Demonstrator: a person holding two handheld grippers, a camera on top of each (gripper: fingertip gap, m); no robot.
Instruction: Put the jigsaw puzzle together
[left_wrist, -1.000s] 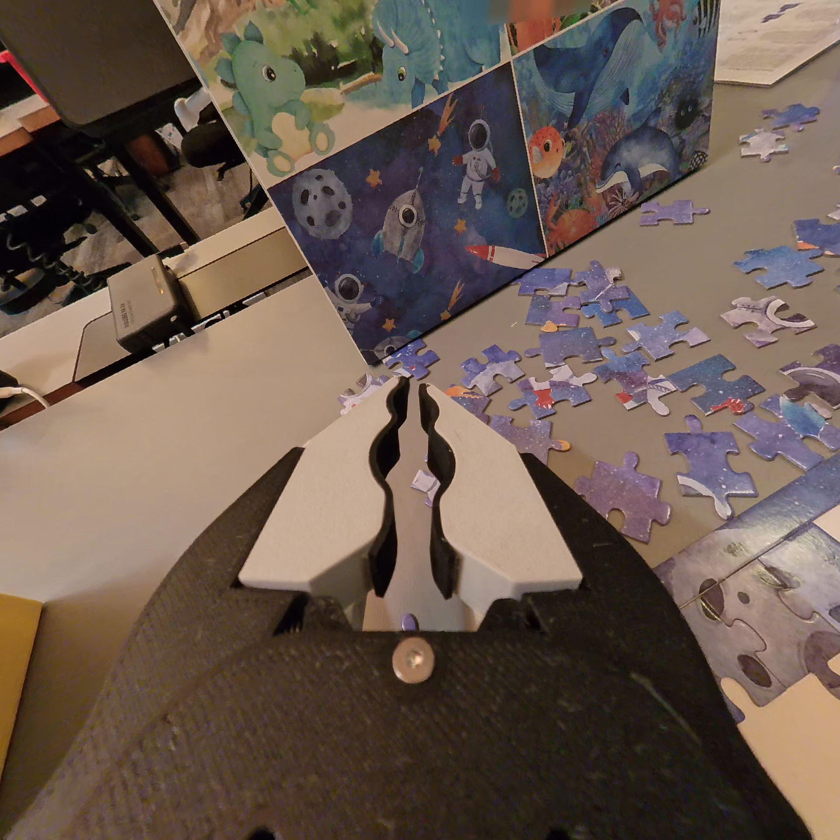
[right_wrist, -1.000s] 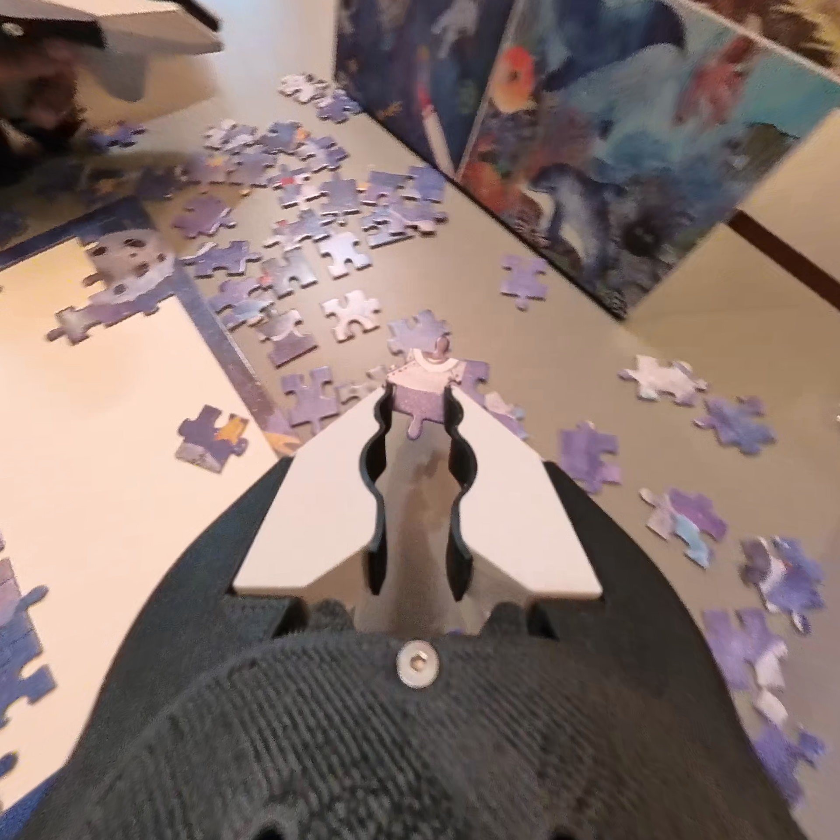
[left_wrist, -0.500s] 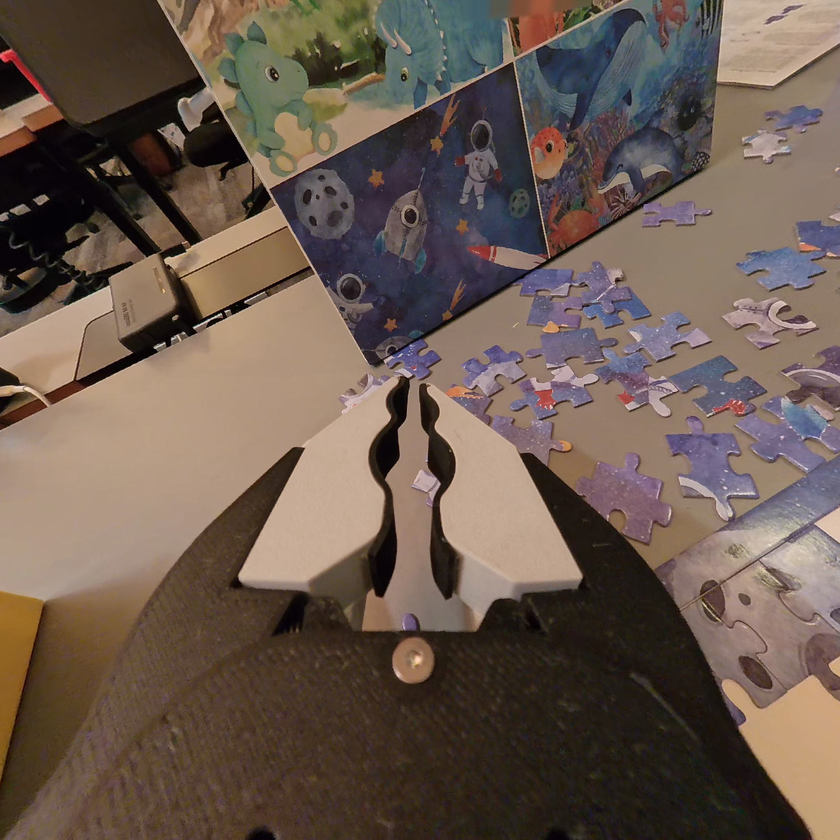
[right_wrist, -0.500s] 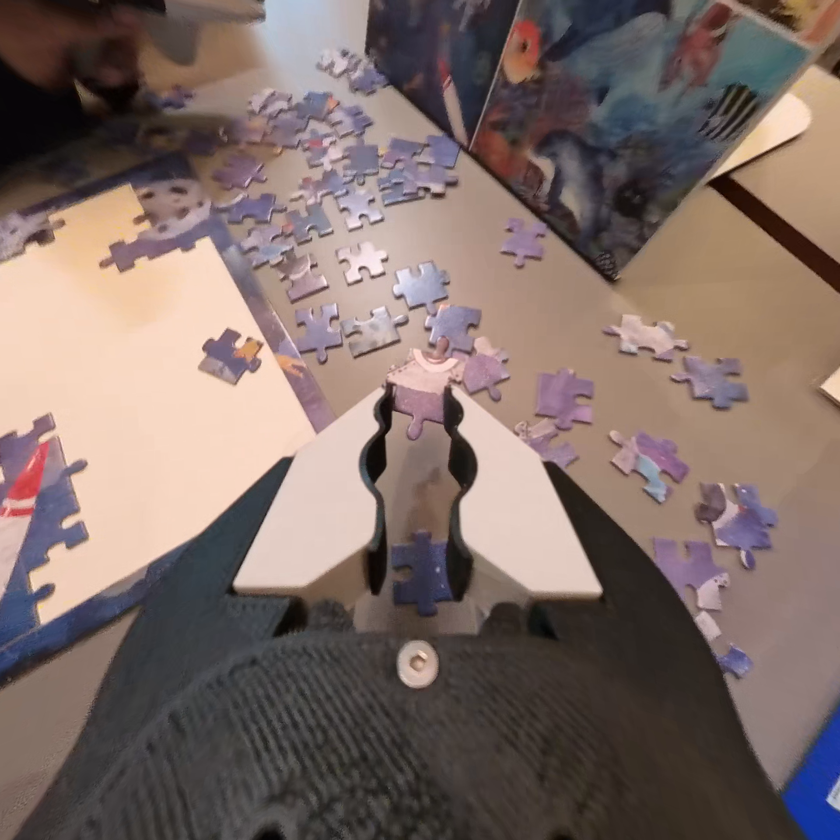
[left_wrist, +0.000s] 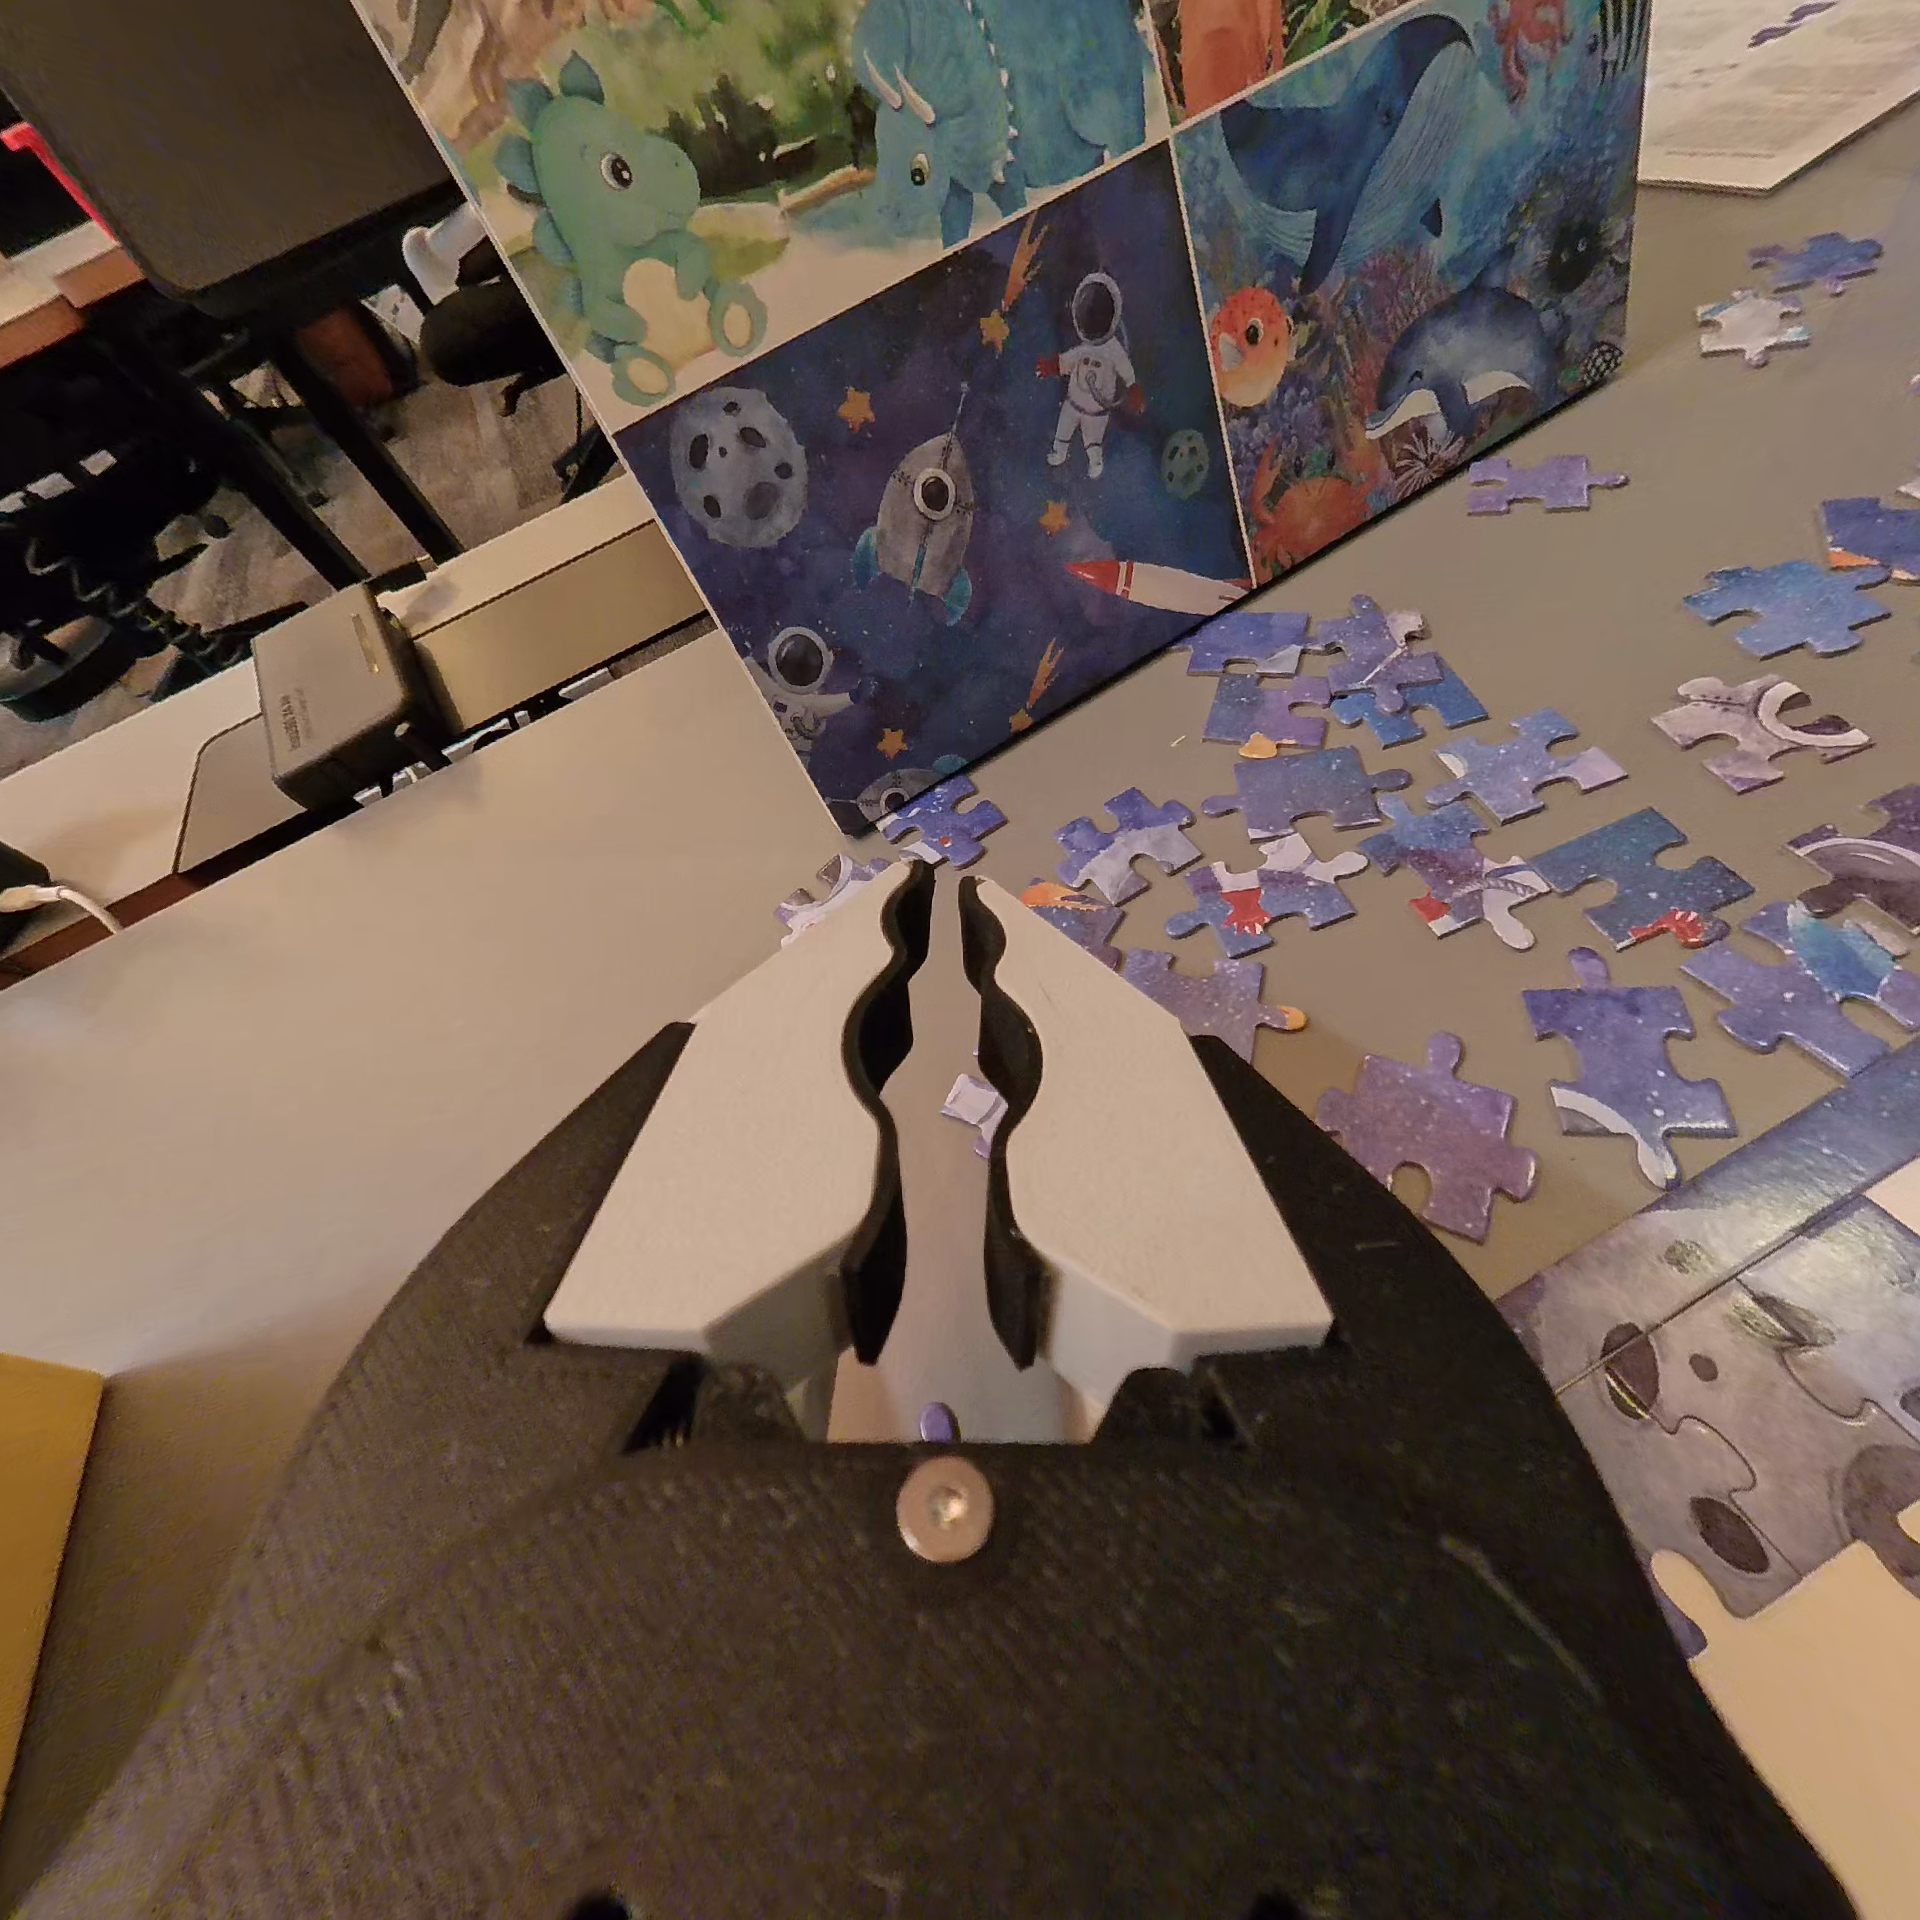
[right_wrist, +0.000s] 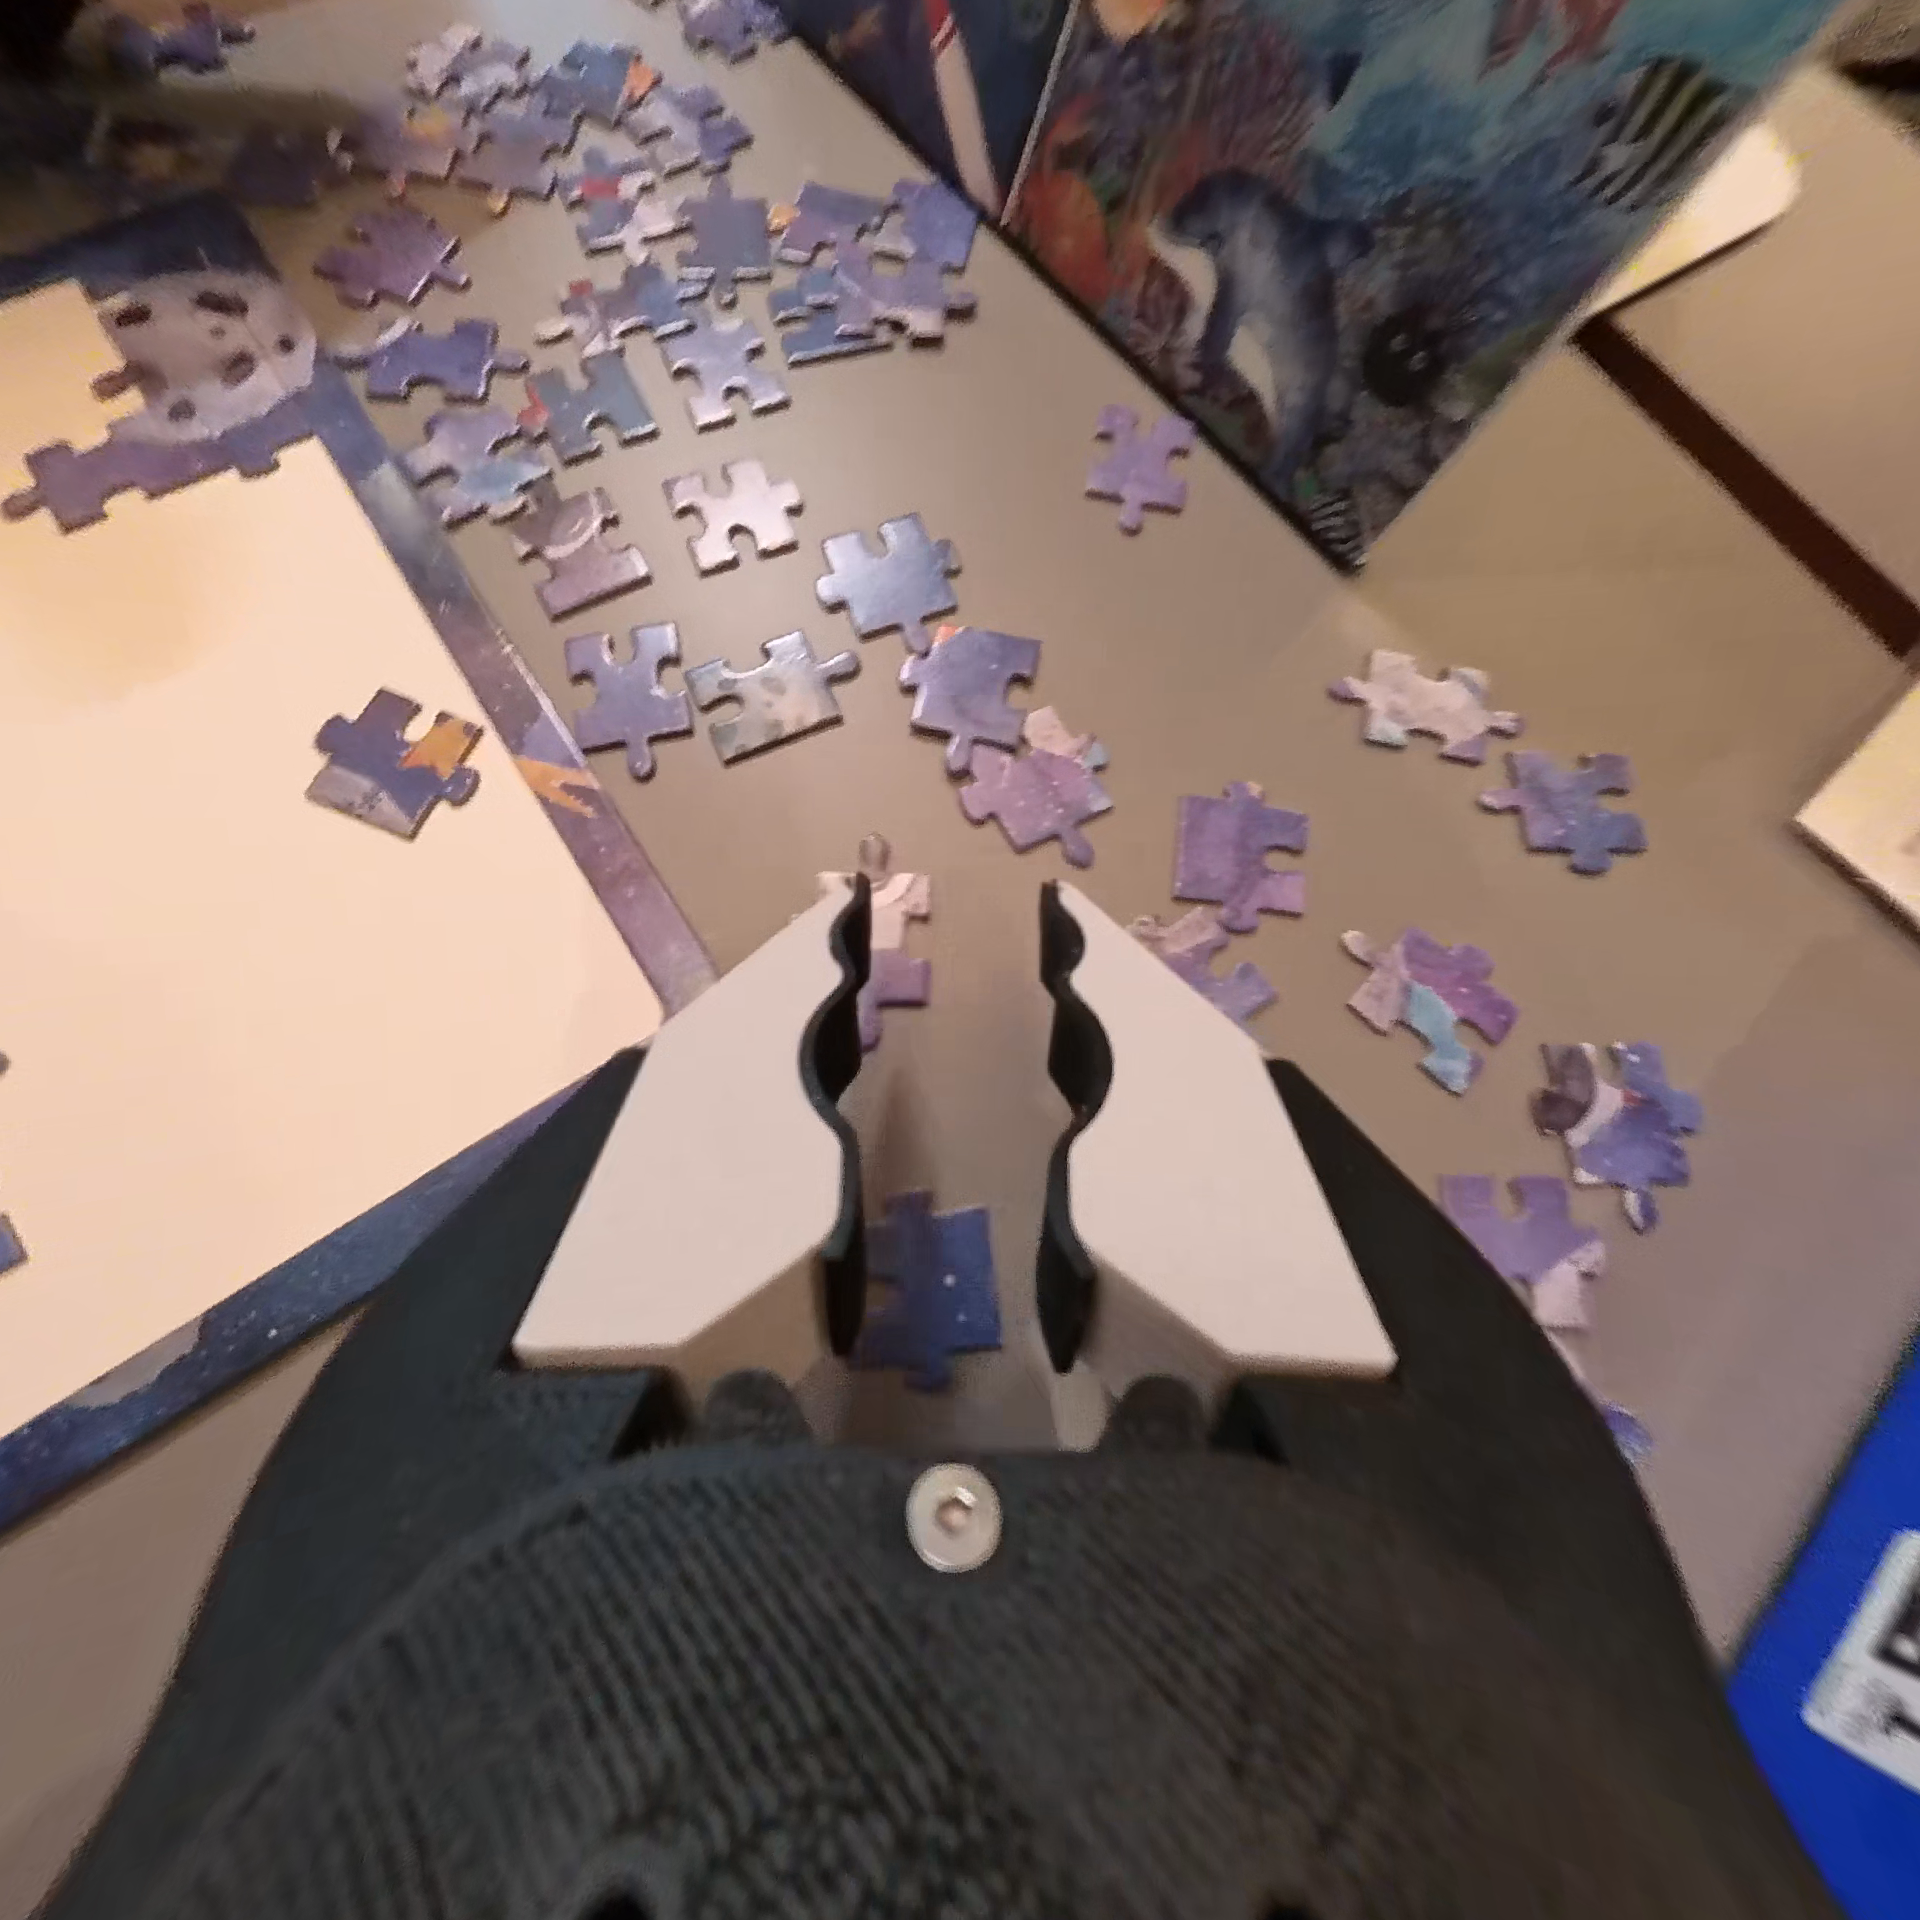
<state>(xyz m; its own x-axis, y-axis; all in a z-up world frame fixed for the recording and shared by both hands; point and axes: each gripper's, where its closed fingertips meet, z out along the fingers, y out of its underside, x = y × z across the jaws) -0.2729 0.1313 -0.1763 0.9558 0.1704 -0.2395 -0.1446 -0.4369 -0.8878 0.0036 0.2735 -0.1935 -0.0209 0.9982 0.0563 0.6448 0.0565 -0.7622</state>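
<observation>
Only the right view shows its fingers (right_wrist: 1049, 904) parted, gripping nothing, beside a purple-white piece (right_wrist: 888, 935); left fingers (left_wrist: 977, 904) nearly closed, empty

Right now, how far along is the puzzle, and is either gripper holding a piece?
Done: only the moon corner and border strip are joined; the board is mostly bare. In hand: nothing. The right gripper is open, with a white-purple piece beside one finger; the left gripper is closed and holds nothing. Left: many loose pieces.
</observation>
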